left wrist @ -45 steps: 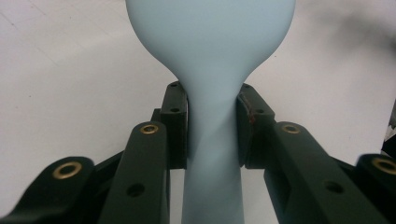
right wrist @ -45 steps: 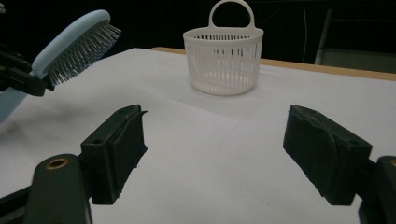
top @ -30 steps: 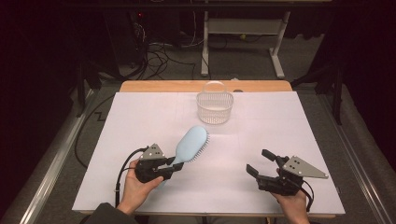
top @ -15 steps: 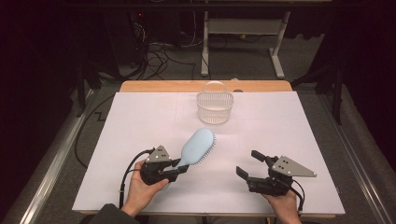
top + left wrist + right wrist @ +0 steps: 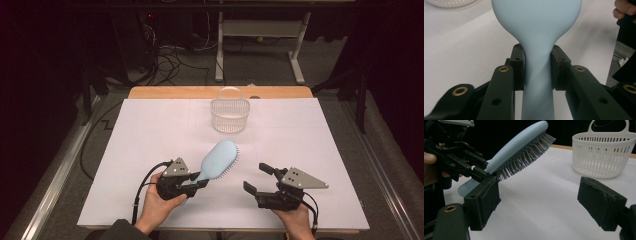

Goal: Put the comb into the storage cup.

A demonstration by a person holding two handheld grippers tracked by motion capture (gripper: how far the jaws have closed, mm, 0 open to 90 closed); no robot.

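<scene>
A light blue hairbrush (image 5: 218,159) is held off the white table, head pointing up and away, bristles facing right. My left gripper (image 5: 198,182) is shut on its handle; in the left gripper view both pads (image 5: 517,66) press the narrow neck of the hairbrush (image 5: 537,32). My right gripper (image 5: 260,178) stands open to the right of it, nothing between its jaws. In the right gripper view the hairbrush (image 5: 517,147) hangs to the left with the left gripper (image 5: 480,171) on its handle, and a white slatted basket (image 5: 602,155) stands beyond.
The white basket (image 5: 230,114) with a hoop handle stands at the table's far middle. A white sheet (image 5: 150,135) covers the table; a wooden strip (image 5: 170,92) runs along its far edge. Cables and a desk frame lie on the dark floor behind.
Both hands have drawn back toward the near edge. The left gripper carried the hairbrush to the right and closer to the right gripper.
</scene>
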